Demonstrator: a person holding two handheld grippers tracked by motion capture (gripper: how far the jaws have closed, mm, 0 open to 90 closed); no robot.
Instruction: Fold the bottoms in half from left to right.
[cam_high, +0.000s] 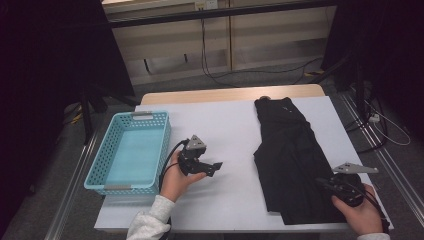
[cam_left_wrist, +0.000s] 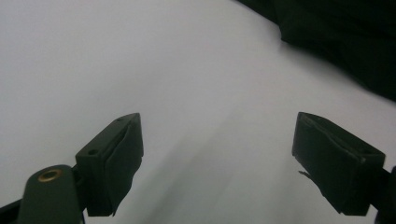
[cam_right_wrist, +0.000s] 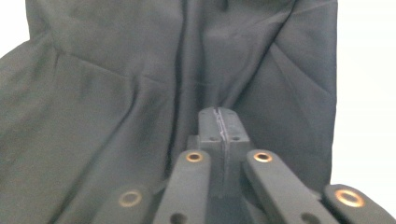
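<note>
A black garment (cam_high: 295, 160) lay spread on the right half of the white table (cam_high: 230, 130). The right gripper (cam_high: 326, 184) rested on its near right part. The left gripper (cam_high: 216, 167) was above bare table, pointing toward the garment. A light blue basket (cam_high: 107, 150) stood at the left.

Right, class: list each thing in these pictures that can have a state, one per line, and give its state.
black garment: spread out lengthwise on the white table cover, creased, not folded.
blue basket: upright, nothing in it.
left gripper: jaws wide open over bare cover, nothing between them.
right gripper: jaws shut at the garment's near end; whether cloth is pinched cannot be told.
</note>
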